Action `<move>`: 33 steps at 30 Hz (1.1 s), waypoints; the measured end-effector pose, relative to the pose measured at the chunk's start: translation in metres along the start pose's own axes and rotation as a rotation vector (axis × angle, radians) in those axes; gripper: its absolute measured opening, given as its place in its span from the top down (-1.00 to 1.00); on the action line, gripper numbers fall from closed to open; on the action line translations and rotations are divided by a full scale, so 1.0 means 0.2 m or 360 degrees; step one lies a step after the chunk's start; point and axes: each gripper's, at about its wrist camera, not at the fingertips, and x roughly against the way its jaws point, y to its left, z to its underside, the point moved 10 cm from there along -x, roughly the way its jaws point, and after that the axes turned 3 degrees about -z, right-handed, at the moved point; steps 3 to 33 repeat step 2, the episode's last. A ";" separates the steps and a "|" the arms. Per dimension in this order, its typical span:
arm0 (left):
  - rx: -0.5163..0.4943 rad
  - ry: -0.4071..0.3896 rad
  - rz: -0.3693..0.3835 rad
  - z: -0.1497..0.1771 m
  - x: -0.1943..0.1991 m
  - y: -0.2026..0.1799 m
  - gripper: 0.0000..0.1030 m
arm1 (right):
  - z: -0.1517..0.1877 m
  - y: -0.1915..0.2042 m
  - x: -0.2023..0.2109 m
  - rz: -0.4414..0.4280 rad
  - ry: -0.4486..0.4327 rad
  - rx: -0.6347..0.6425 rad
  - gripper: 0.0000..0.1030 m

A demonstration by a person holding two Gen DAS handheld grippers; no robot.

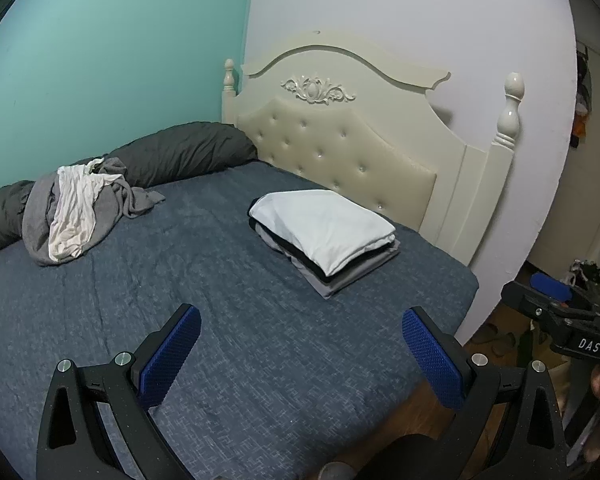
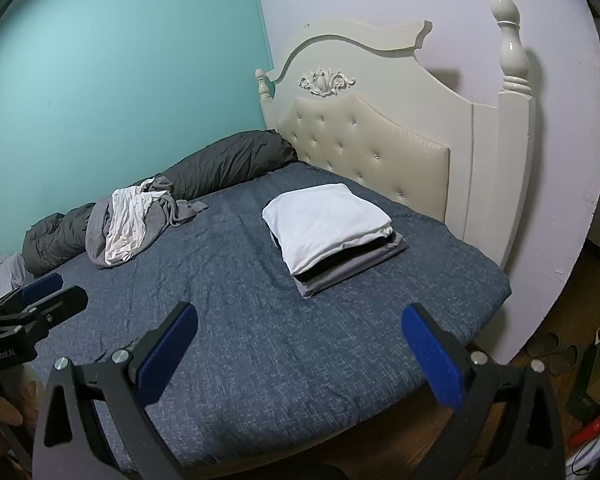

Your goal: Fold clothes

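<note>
— Clothes: what did the tools hold?
— Nothing. The left gripper (image 1: pixel 300 340) and right gripper (image 2: pixel 298 338) were spread apart, empty, above the bed (image 1: pixel 240 340).
— Progress?
— Partial. A folded stack (image 1: pixel 326 236), white on top, lay near the headboard (image 1: pixel 340 148). A crumpled grey-and-white heap (image 1: pixel 80 212) remained unfolded by the far wall.

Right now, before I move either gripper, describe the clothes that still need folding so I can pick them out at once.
Start at the cream tufted headboard and follow the dark grey rolled duvet along the teal wall. Against that roll, on the blue bedspread, lies a crumpled heap of grey and white garments. Unlike the neat folded stack with a white top near the headboard, it is loose and wrinkled.
</note>
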 end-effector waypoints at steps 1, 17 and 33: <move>0.0002 0.0001 0.0003 0.00 0.00 0.00 -0.99 | 0.00 0.00 0.00 0.0001 0.0001 -0.0001 -0.99; 0.0007 0.0002 0.0006 0.00 0.00 0.00 -0.99 | 0.00 -0.01 0.00 0.0002 0.0003 -0.0002 -0.99; 0.0007 0.0002 0.0006 0.00 0.00 0.00 -0.99 | 0.00 -0.01 0.00 0.0002 0.0003 -0.0002 -0.99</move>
